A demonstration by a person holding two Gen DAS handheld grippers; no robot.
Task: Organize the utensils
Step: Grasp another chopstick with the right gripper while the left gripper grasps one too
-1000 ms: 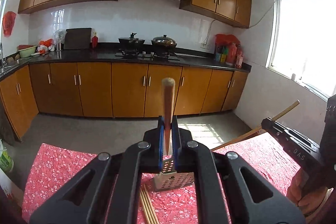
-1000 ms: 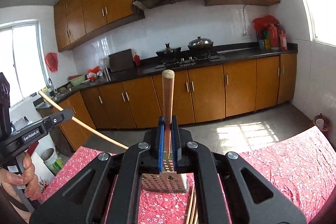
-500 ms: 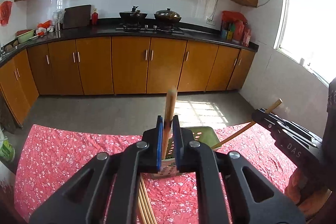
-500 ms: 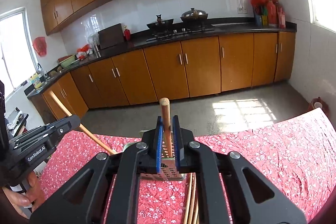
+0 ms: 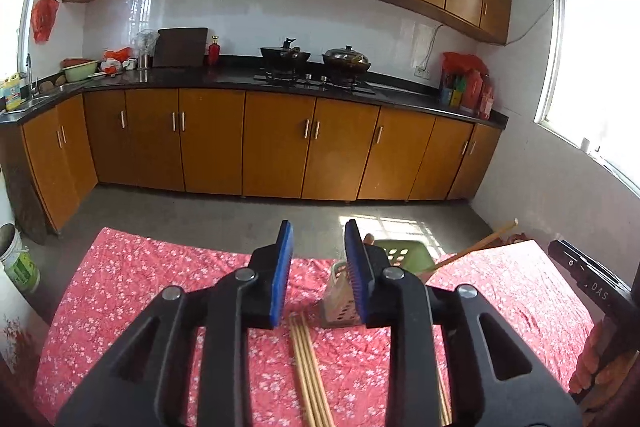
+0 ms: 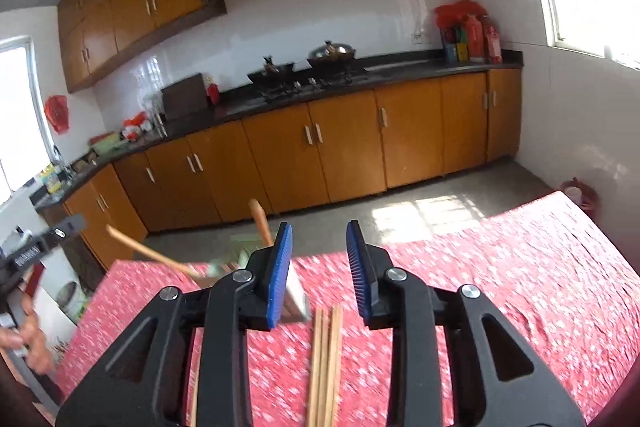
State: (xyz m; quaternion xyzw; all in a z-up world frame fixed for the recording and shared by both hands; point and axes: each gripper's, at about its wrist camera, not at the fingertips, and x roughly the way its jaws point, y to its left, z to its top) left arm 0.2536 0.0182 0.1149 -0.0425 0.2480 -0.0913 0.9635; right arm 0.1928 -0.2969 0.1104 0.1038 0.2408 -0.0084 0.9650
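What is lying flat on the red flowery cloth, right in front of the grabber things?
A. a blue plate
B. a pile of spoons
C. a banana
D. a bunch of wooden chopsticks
D: a bundle of thin wooden chopsticks lies flat on the red flowered tablecloth, just in front of the perforated metal holder; no spoons, plate or banana are there.

Left tongs [image 5: 318, 267] opening; right tongs [image 6: 319, 267] opening.
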